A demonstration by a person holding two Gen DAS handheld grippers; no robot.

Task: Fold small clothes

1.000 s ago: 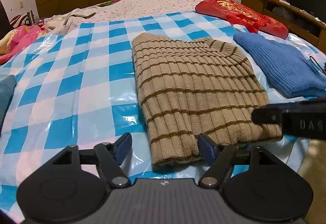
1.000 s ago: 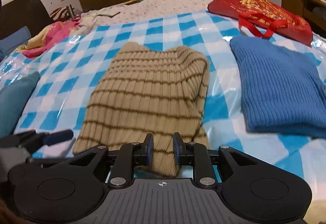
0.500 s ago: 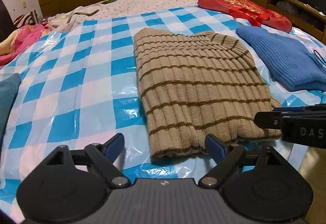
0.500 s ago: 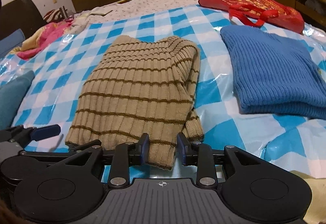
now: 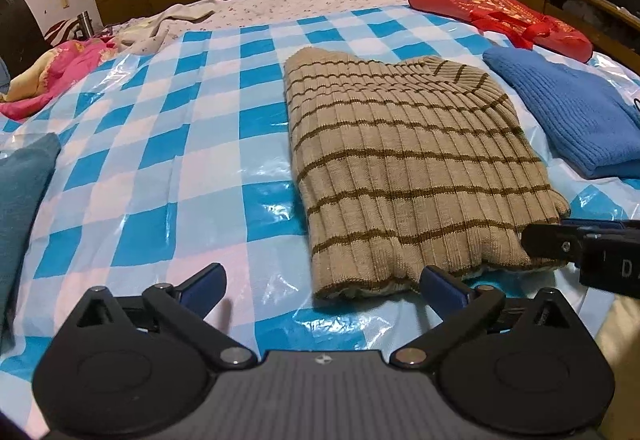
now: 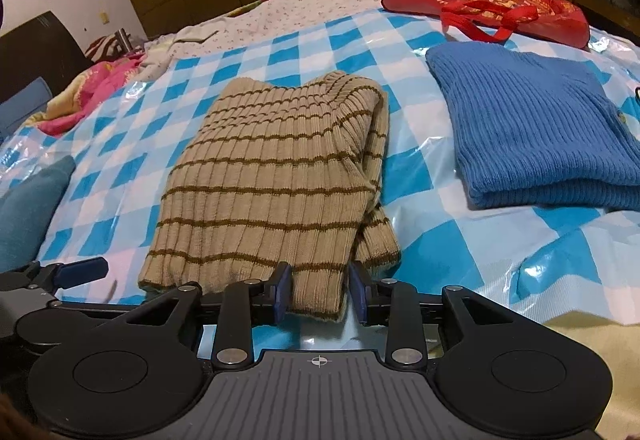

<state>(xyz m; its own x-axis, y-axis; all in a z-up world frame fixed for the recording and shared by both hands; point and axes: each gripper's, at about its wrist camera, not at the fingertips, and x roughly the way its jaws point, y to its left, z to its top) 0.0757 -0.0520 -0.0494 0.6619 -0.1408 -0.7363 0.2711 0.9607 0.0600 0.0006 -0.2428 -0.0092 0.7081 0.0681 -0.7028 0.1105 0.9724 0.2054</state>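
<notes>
In the left wrist view, the left gripper (image 5: pixel 322 286) has its two blue-tipped fingers spread wide and it holds nothing. The beige ribbed knit sweater with thin brown stripes (image 5: pixel 408 168) lies flat on the blue and white checked plastic sheet (image 5: pixel 160 144) that covers the bed, with its near hem just in front of the fingers. At the right edge the tip of the right gripper (image 5: pixel 560 244) is at the sweater's near right corner.

In the right wrist view, the right gripper (image 6: pixel 320 290) has its jaws apart, one on each side of the near hem of the sweater (image 6: pixel 272 184), and they do not seem to press on it. A folded blue knit sweater (image 6: pixel 532 128) lies to the right, apart from the striped one, and a red bag (image 6: pixel 488 0) is behind it.

I judge that the striped sweater is already folded to a narrow shape with its sleeves tucked in, and the last fold is in hand. The next move probably needs both grippers to pinch the near hem at two corners and carry it evenly toward the collar.
</notes>
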